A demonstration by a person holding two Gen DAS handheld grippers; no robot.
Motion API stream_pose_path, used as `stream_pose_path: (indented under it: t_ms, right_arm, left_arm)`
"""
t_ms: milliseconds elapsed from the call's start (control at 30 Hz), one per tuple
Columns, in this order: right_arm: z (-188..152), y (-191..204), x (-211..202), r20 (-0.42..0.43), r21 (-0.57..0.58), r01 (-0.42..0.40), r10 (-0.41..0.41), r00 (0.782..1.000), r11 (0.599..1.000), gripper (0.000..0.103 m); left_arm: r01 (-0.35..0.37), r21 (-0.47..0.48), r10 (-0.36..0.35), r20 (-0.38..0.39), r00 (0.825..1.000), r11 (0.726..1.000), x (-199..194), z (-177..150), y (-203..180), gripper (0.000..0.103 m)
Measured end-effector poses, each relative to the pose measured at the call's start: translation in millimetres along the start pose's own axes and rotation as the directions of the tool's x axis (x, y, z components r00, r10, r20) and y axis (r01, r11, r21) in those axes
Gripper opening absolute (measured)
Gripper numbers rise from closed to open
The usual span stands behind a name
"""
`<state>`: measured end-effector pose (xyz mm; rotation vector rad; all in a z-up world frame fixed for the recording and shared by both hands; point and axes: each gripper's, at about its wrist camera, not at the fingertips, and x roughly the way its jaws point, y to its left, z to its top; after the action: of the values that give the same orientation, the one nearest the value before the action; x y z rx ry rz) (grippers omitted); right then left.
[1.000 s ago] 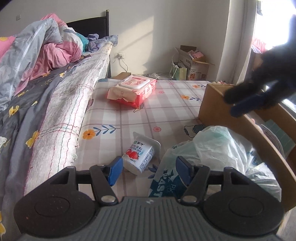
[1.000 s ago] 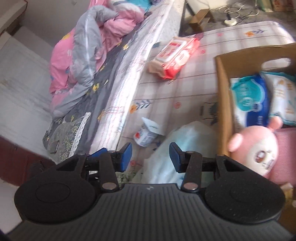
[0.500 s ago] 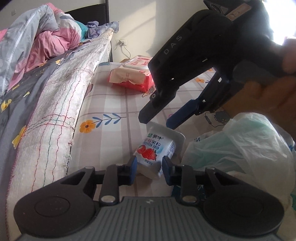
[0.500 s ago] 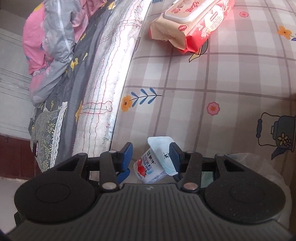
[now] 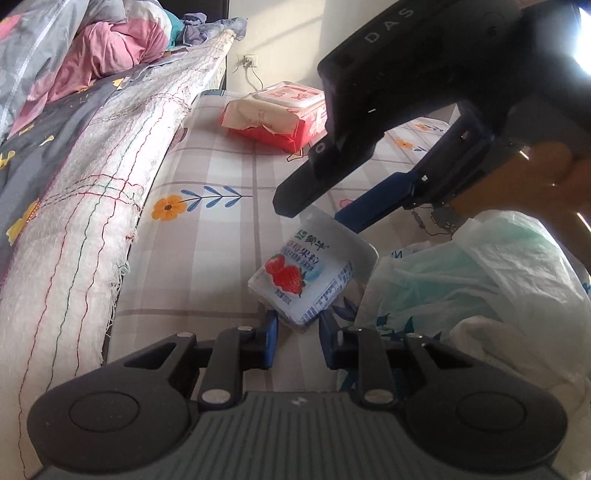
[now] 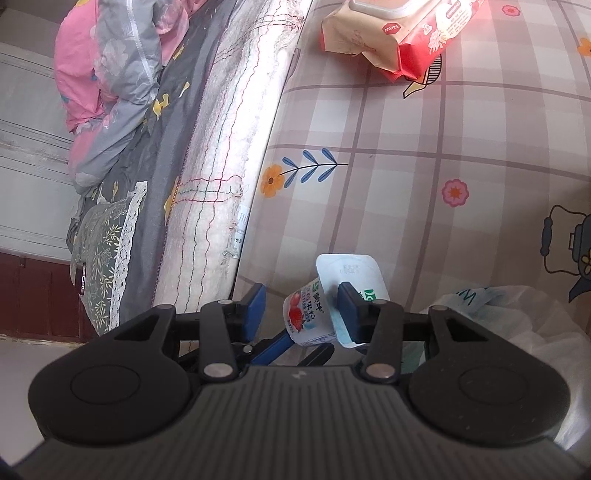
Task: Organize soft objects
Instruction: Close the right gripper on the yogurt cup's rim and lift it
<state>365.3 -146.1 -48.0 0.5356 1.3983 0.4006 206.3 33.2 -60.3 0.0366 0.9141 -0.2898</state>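
A strawberry yoghurt cup (image 5: pixel 306 273) lies tilted on the checked mat (image 5: pixel 221 236), next to a white plastic bag (image 5: pixel 480 280). My left gripper (image 5: pixel 295 332) is narrowed around the cup's base, its blue pads touching it. My right gripper (image 6: pixel 301 306) is open and straddles the same cup (image 6: pixel 314 314) from above; its right finger (image 6: pixel 347 306) touches the cup's rim. It also shows in the left wrist view (image 5: pixel 325 210) over the cup's lid. A red wet-wipes pack (image 5: pixel 277 114) lies farther back and also shows in the right wrist view (image 6: pixel 395 33).
A bed edge with a white woven cover (image 5: pixel 103 206) runs along the left, with pink and grey bedding (image 5: pixel 74 55) on top. The plastic bag (image 6: pixel 517 317) lies right of the cup. A wall socket (image 5: pixel 250 61) is at the back.
The left gripper has closed in on the cup's base. The right gripper has come down from above the box and now straddles the cup.
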Motion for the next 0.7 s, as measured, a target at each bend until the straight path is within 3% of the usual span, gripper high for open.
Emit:
stream_pose_path:
  t_ms: [400, 600, 700]
  right_arm:
    - [-15.0, 27.7, 0.8, -0.003, -0.038, -0.021, 0.021, 1.000, 0.999, 0.043]
    - [-22.3, 37.1, 8.1, -0.017, -0.031, -0.044, 0.043, 0.999, 0.999, 0.043]
    - [-27.4, 38.9, 14.3, -0.038, -0.019, -0.052, 0.051, 0.998, 0.998, 0.043]
  left_arm:
    - [0.023, -0.045, -0.025, -0.056, 0.998, 0.999, 2.0, -7.9, 9.1, 0.026]
    - [0.012, -0.047, -0.014, -0.058, 0.998, 0.999, -9.0, -15.3, 11.1, 0.042]
    - [0.012, -0.052, -0.013, -0.023, 1.000, 0.999, -21.4, -21.2, 15.3, 0.051]
